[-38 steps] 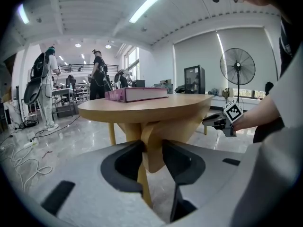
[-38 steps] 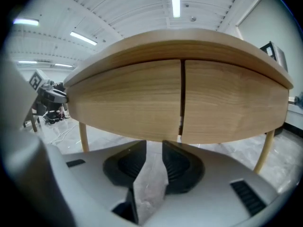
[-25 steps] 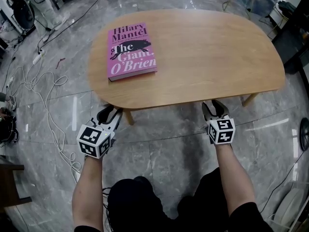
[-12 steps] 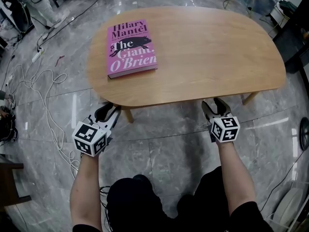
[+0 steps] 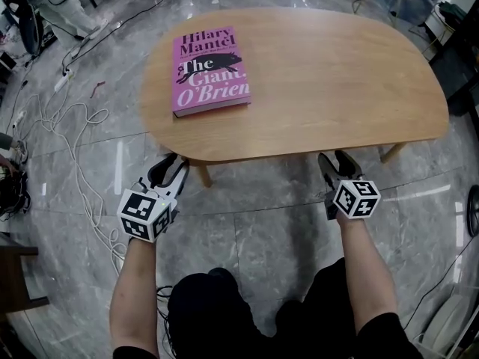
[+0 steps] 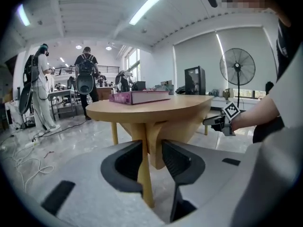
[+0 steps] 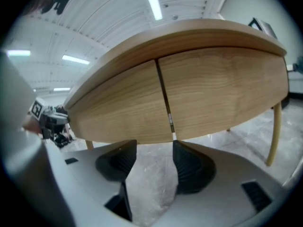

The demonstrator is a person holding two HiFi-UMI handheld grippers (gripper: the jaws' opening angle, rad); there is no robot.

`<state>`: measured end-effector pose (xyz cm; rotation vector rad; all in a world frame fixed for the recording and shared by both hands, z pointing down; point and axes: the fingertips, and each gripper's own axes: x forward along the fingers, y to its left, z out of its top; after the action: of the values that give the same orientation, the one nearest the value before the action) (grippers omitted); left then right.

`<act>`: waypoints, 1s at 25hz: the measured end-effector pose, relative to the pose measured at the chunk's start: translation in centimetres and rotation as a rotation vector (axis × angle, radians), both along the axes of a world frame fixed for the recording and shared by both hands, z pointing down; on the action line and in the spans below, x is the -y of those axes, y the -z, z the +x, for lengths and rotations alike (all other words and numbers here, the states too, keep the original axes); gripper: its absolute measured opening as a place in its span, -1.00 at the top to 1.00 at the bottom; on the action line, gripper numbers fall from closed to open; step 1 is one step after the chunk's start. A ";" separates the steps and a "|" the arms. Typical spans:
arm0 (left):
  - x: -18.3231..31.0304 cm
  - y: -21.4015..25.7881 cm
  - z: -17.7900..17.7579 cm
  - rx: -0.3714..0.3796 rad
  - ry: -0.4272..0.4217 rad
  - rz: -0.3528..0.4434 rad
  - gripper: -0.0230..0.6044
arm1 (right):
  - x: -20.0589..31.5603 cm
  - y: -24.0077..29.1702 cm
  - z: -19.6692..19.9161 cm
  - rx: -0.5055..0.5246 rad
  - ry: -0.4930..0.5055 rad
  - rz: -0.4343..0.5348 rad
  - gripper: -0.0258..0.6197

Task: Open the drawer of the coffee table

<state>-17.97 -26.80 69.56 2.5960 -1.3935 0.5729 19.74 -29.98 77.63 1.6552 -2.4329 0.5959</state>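
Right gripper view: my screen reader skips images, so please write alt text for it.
Open, empty right tongs face a table with two wooden front panels, split by a dark vertical seam straight ahead. Marble floor shows between the tongs.

Grey marble floor, pale wall, standing fan — ceiling strip lights

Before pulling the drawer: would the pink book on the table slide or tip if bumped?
Probably not tip: the book lies flat on the tabletop. It looks thick, so likely stiff and fairly heavy; it may slide on smooth wood.
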 end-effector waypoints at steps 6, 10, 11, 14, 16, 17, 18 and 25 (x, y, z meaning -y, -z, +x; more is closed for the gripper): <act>0.2 -0.7 0.1 -0.030 0.009 -0.017 0.41 | 0.4 0.1 -0.7 0.298 0.026 -0.020 0.12; 0.1 -1.5 1.1 0.001 -0.023 -0.032 0.35 | 0.4 0.5 -1.6 0.328 0.092 0.000 0.10; 0.2 -1.7 1.5 0.015 -0.034 -0.034 0.35 | 0.4 0.5 -1.9 0.324 0.105 0.001 0.07; 0.5 -2.0 2.3 0.015 -0.026 -0.036 0.26 | 0.5 0.3 -2.4 0.280 0.133 -0.002 0.08; 0.8 -1.8 2.5 0.002 -0.008 -0.037 0.26 | 0.6 0.2 -2.5 0.243 0.139 -0.003 0.11; 1.0 -1.7 2.6 0.001 -0.002 -0.036 0.25 | 0.7 0.1 -2.5 0.238 0.142 -0.003 0.12; 1.0 -1.6 2.6 0.000 0.003 -0.035 0.24 | 0.7 0.1 -2.6 0.243 0.146 -0.004 0.12; 0.7 -1.9 2.7 0.008 0.002 -0.047 0.26 | 0.6 0.5 -2.7 0.237 0.160 0.020 0.16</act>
<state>-15.28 -27.54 71.42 2.5582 -1.3686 0.6090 17.07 -30.54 77.17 1.4506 -2.7112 0.7849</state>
